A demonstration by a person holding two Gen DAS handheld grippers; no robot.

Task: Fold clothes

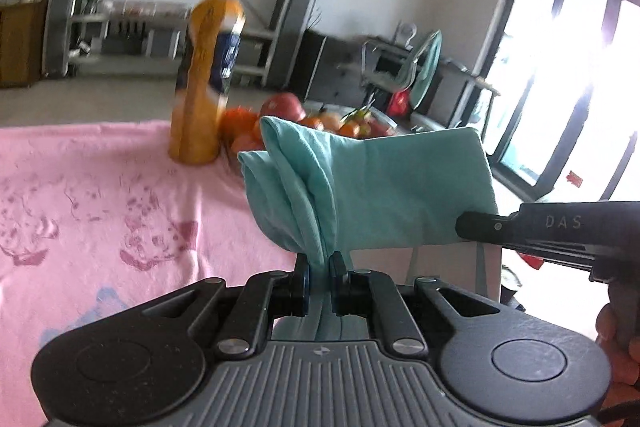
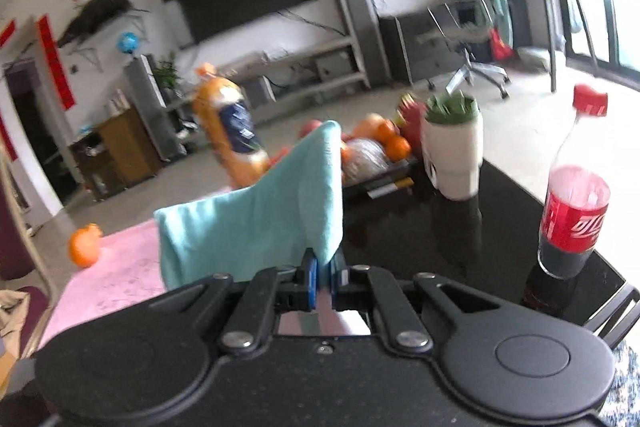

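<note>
Pink blanket [image 1: 100, 187], "DAS" on right gripper [image 1: 476, 223]

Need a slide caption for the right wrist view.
Right gripper shut on teal cloth, lifted above pink blanket.

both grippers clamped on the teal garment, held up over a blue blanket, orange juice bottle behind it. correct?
Not quite: the blanket is pink, as the left wrist view shows. The rest holds: left gripper and right gripper are both shut on the teal garment, orange juice bottle behind it.
</note>
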